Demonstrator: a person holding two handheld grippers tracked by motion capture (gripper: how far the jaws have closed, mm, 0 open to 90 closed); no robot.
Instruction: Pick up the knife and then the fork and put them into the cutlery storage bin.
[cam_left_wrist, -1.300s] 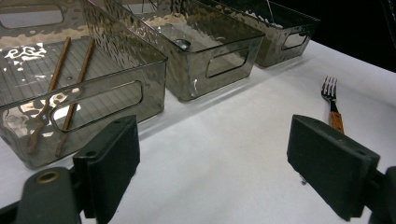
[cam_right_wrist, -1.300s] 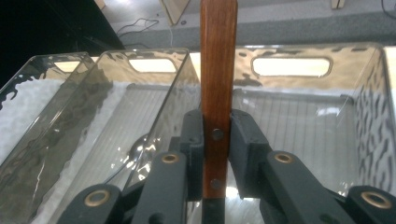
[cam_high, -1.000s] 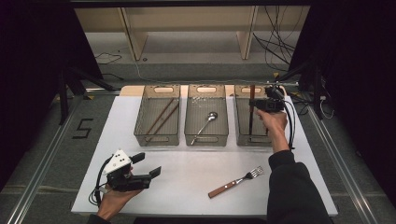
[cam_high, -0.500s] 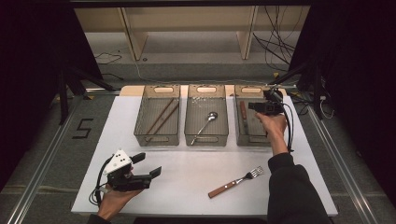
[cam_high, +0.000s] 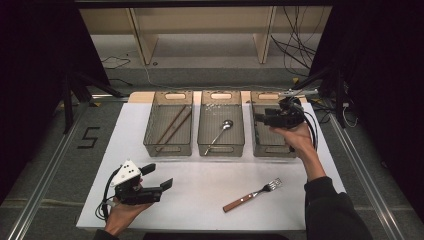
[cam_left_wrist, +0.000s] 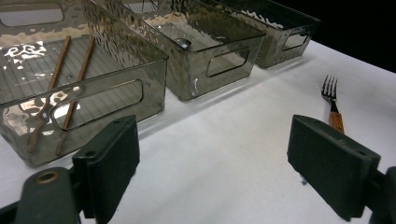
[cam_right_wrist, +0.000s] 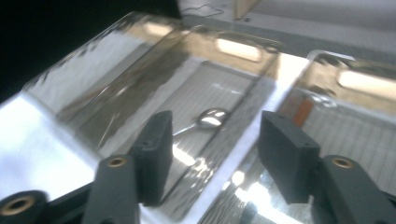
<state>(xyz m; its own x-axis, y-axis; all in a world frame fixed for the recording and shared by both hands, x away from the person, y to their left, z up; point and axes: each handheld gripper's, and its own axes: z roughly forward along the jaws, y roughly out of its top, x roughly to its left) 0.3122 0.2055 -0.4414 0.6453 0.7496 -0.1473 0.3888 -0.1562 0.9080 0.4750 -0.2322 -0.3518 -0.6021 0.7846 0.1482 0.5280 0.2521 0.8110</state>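
- I am sorting eating things into three see-through bins at the far side of the white desk (cam_high: 200, 200).
- My right tool (cam_high: 259, 119) hangs over the right bin (cam_high: 270, 147). Its jaws have just been opening, and nothing is between them now.
- In the right gripper view I can see a brown-handled thing (cam_right_wrist: 302, 111) lying inside that bin. I cannot tell just what it is, because the picture is blurry.
- So I think the step in hand is the letting go: that piece is dropped off and the right tool is free.
- The left bin (cam_high: 169, 131) holds two brown sticks (cam_high: 172, 125). The middle bin (cam_high: 221, 130) holds a spoon (cam_high: 220, 131).
- The fork (cam_high: 252, 195) with the wooden handle lies on the desk, near me and a bit to the right, well apart from the bins. It is the one piece not put away yet.
- My left tool (cam_high: 167, 184) rests low at the near left of the desk. Its jaws are wide and hold nothing. In the left gripper view the fork (cam_left_wrist: 331, 105) lies just past the right jaw.
- Next, I think a tool has to go to the fork, with its jaws wide.
- The fork lies flat, so the jaws must come down low on each side of the handle and pinch it.
- Then it has to be lifted and carried to a bin, most likely the right one.
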